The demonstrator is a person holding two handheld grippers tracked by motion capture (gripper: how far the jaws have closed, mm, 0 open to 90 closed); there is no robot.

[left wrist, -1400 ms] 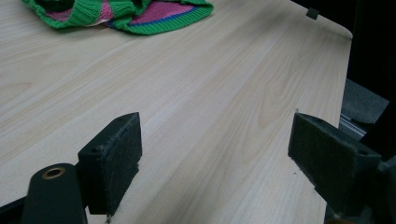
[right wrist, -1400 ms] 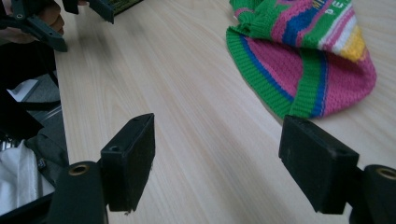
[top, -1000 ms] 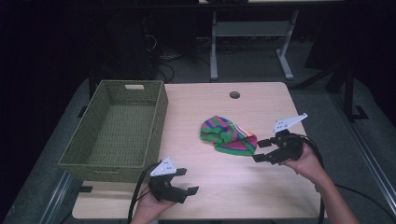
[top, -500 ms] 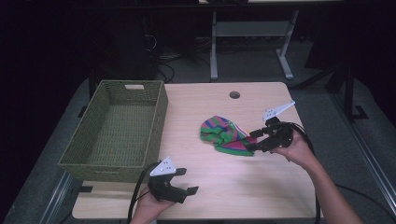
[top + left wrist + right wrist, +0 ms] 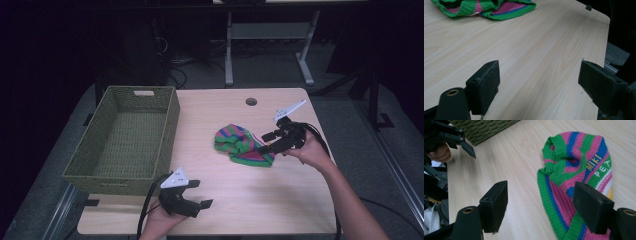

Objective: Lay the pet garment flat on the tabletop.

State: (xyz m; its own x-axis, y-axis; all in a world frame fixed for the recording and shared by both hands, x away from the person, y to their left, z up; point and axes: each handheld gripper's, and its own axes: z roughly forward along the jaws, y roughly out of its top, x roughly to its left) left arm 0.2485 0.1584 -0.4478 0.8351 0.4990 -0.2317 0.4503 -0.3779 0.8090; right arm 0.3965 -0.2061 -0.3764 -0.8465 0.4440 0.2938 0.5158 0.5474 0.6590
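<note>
Pale wood table (image 5: pixel 235 190) in dark room, striped knit garment (image 5: pixel 242 145) beside green basket (image 5: pixel 125 145), both hand-held grippers gaping, empty.

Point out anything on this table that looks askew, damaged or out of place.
Only the striped knit garment stands out: it lies crumpled in a loose heap on the bare table, outside the green woven basket. There is a small gap in its knit, but whether that is damage is unclear. Nothing looks spilled or broken.
</note>
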